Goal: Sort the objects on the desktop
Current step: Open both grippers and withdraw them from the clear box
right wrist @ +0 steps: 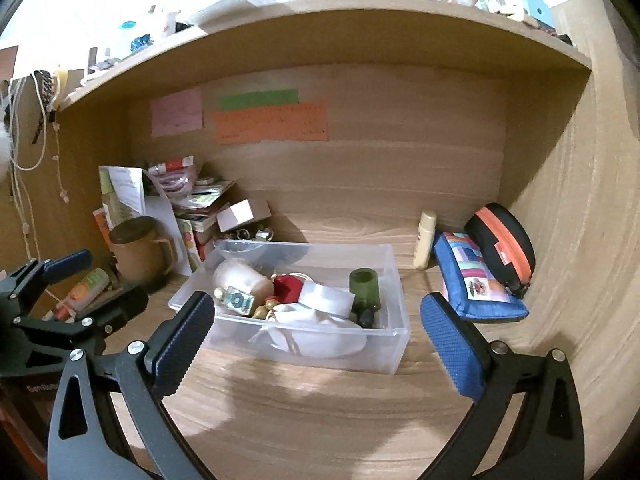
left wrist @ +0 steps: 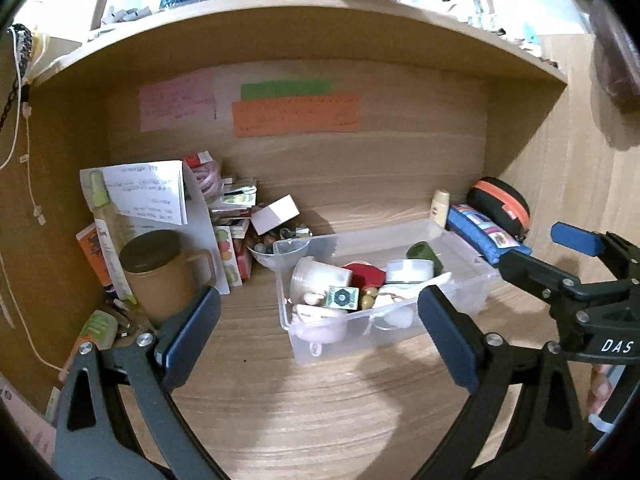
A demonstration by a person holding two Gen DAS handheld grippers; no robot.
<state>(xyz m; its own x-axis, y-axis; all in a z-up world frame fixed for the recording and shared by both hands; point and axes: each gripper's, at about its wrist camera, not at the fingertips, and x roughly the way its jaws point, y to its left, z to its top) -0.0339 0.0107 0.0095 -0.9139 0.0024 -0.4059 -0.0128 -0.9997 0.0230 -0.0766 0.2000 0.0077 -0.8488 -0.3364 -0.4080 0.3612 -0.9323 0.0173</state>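
Note:
A clear plastic bin [left wrist: 468, 276] [right wrist: 396, 344] stands on the wooden desk and holds several small things: a white cup [left wrist: 316, 278], a red item [left wrist: 366, 274], a green bottle [right wrist: 364, 288], a small patterned box [right wrist: 238, 300], white cloth [right wrist: 320, 332]. My left gripper [left wrist: 318, 336] is open and empty, just in front of the bin. My right gripper [right wrist: 318, 344] is open and empty, also in front of the bin; it shows at the right of the left wrist view [left wrist: 540, 256].
A brown lidded mug [left wrist: 160, 276], papers and small boxes [left wrist: 236, 216] crowd the back left corner. A blue patchwork pouch [right wrist: 472, 280], a black-and-orange zip case [right wrist: 504, 248] and a cream tube [right wrist: 425, 240] sit at the back right. Coloured notes [left wrist: 296, 114] hang on the back wall.

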